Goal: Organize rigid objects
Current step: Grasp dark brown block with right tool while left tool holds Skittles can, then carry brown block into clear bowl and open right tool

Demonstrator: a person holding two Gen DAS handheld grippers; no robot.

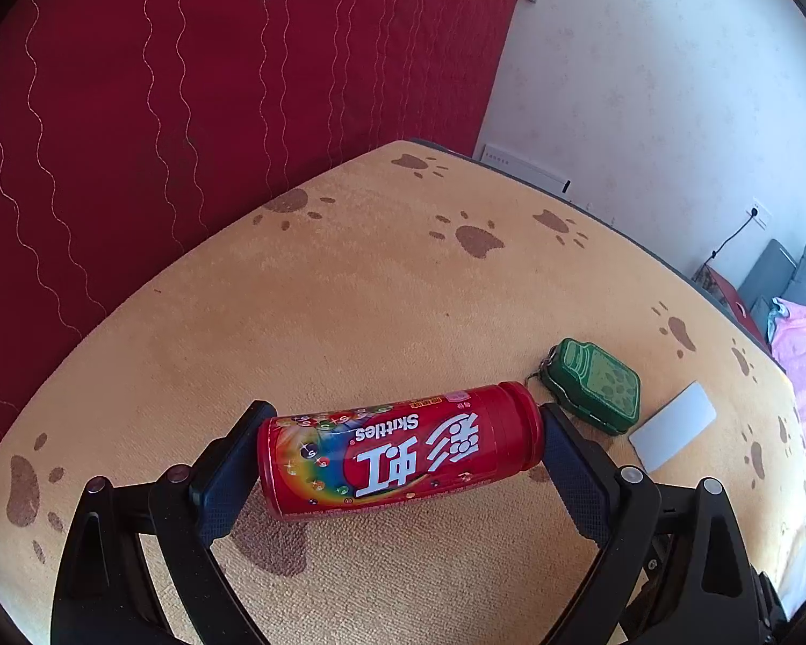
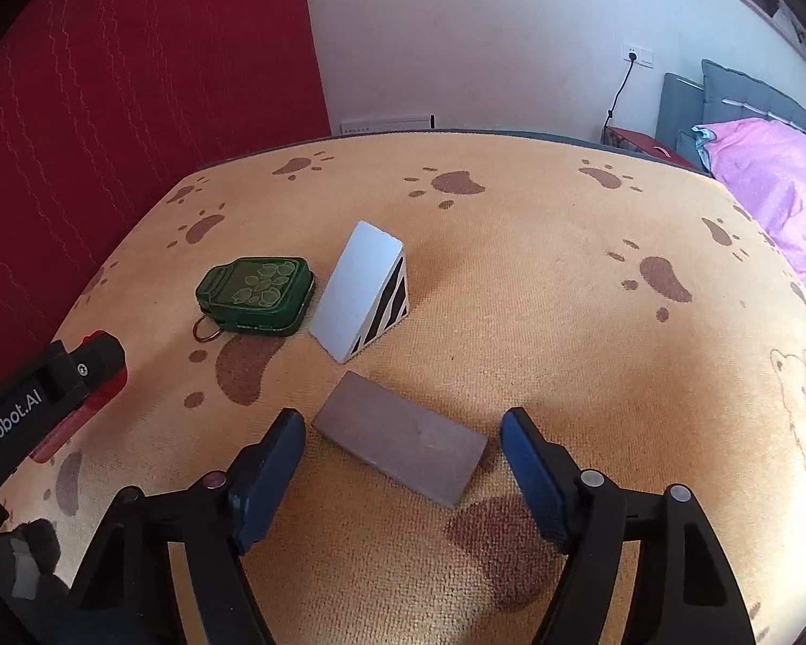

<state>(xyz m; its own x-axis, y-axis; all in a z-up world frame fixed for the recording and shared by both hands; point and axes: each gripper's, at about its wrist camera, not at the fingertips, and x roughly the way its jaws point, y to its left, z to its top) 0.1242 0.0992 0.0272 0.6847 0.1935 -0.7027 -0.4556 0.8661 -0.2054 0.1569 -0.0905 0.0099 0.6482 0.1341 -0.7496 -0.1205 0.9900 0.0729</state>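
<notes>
Holding the Skittles can (image 1: 400, 451) end to end, the left gripper (image 1: 400, 462) has one pad on the base and one on the cap — clamped, can lying crosswise between the fingers, at or just above the paw-print cloth (image 1: 349, 295). Rigid cylinder, glossy wrap, probably light; an end-to-end grip is stiff but it can pivot, so I'd keep it level. Just past its right finger sits the green jar-shaped tin (image 1: 596, 384) with a key ring, and beyond that the white wedge (image 1: 671, 424).

Right gripper (image 2: 403, 462) is spread wide, clamped on nothing. The brown block (image 2: 403, 443) lies flat between its fingers, angled, touching neither pad as far as I can tell. Hard, flat, low profile — take it across the short sides, pads low to the cloth. The wedge stands ahead of it, tin ahead-left. Its sloped face looks slick; grip the striped flat sides instead.
</notes>
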